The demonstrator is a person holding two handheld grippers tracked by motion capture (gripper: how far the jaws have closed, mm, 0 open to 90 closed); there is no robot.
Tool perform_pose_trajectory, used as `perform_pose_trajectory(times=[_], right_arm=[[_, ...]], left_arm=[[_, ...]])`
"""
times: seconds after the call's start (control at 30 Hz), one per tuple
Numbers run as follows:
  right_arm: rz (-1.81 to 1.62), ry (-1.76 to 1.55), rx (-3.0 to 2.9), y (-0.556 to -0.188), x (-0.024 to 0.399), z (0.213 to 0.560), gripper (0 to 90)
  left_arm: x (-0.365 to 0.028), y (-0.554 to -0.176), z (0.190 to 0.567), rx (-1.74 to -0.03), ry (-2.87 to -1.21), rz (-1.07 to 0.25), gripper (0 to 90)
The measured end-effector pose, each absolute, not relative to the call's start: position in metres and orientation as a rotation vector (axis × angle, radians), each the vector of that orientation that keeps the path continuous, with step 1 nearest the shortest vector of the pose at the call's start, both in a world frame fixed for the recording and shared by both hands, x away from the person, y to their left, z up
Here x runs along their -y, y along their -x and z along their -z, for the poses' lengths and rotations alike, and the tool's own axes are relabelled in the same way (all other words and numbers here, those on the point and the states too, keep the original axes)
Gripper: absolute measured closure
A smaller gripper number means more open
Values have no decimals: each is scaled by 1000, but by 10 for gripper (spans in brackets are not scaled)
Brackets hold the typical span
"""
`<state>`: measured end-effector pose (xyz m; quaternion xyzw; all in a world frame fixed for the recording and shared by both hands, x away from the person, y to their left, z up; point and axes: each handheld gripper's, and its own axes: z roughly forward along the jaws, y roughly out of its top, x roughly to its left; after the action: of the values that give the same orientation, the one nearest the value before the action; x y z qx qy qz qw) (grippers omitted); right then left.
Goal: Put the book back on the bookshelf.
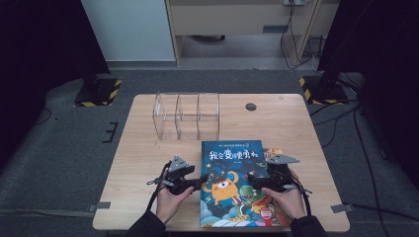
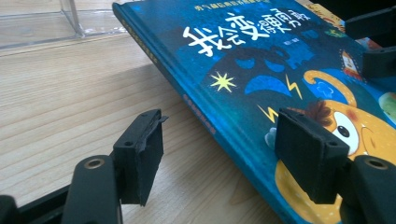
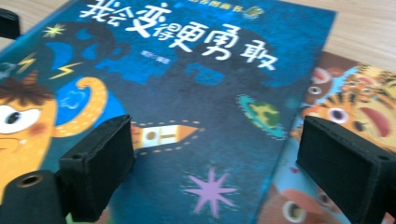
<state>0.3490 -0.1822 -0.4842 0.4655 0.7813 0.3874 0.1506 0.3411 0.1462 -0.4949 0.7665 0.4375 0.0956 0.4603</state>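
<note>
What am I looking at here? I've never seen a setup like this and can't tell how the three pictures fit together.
A person sits at a wooden table with a hand-held gripper in each hand: a tool with two black padded jaws.

The high view looks down from above. It shows the left hand-held gripper and the right hand-held gripper at either side of a blue picture book. The other two pictures come from cameras riding on the tools, looking along their jaws.

The blue book lies on top of a second book with a tiger cover. Farther back stands a clear plastic rack with compartments.

Nothing is held yet. Both pairs of jaws stand open, the left one straddling the blue book's spine edge, the right one its opposite edge.
</note>
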Motion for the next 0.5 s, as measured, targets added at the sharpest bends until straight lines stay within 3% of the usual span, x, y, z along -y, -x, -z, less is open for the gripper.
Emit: perform_pose_trajectory(times=[0.5], right_arm=[[-1122, -1289, -2281, -347, 169, 484, 118]], left_arm=[[-147, -344, 496, -1065, -1897, -176, 293]])
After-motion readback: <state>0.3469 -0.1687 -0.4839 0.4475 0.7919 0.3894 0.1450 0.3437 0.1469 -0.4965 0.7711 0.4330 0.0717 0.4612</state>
